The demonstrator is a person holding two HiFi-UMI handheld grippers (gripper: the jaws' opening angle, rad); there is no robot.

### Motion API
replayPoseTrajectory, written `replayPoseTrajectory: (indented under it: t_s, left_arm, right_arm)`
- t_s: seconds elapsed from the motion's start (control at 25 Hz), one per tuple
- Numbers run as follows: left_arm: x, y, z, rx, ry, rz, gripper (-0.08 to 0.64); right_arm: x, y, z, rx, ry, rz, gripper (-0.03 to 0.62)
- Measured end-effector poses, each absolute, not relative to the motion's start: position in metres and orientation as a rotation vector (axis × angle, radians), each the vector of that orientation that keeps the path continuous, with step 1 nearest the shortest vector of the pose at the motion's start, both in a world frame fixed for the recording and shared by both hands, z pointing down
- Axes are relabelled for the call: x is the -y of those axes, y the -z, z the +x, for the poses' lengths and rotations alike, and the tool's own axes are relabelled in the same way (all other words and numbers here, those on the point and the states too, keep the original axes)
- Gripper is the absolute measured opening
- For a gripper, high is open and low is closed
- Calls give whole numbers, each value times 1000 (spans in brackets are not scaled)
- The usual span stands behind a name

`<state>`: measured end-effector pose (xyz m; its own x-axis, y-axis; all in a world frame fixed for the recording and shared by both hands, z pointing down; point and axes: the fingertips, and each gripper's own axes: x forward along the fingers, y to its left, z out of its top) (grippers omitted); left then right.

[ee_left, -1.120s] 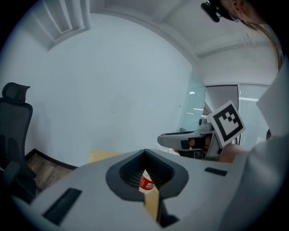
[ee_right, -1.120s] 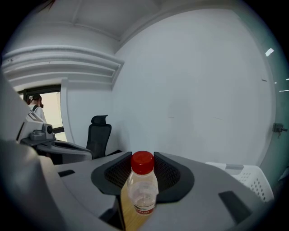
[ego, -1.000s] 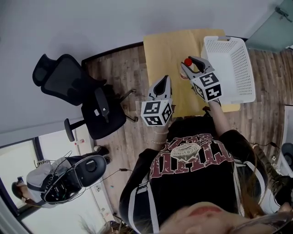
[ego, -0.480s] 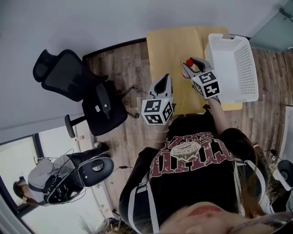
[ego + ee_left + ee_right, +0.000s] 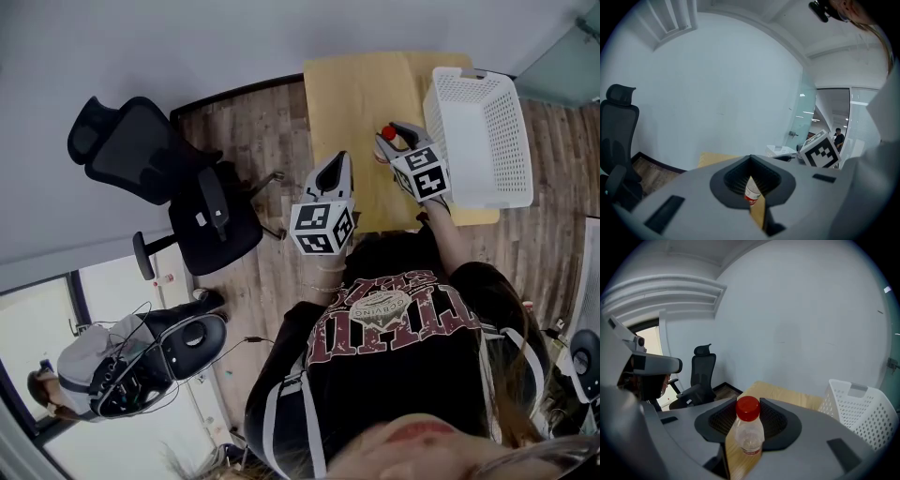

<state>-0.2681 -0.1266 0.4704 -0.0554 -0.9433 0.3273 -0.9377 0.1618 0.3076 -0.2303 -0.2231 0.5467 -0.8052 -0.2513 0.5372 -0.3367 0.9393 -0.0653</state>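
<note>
The wooden table (image 5: 356,94) takes up the middle of the head view, with a black office chair (image 5: 141,150) well off its left side on the plank floor; a white perforated basket (image 5: 483,131) sits on the table's right part, its open top facing up; the right gripper (image 5: 392,131) hangs over the table just left of that basket, so the basket lies to its right and slightly ahead, which the right gripper view confirms; this gripper is clenched on a small clear bottle (image 5: 747,437), whose long axis runs upright, crosswise to the jaws, with the pads on its upper body and the red cap (image 5: 748,408) standing above them; the left gripper (image 5: 335,161) hovers near the table's left edge, well apart from the basket and the farther of the two from it; its jaws are drawn almost together, gripping nothing that shows; through the narrow slit between them a second bottle (image 5: 751,190) with a red label appears, seemingly beyond the pads and low over the wood, its top hidden.
</note>
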Motion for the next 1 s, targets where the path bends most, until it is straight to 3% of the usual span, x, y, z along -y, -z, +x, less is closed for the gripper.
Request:
replayPoseTrajectory:
  t_s: [1.0]
  left_arm:
    - [143,-464,-242,1943,-10,1864,48]
  right_arm:
    - [207,-552,-215,2573,-234,435,164]
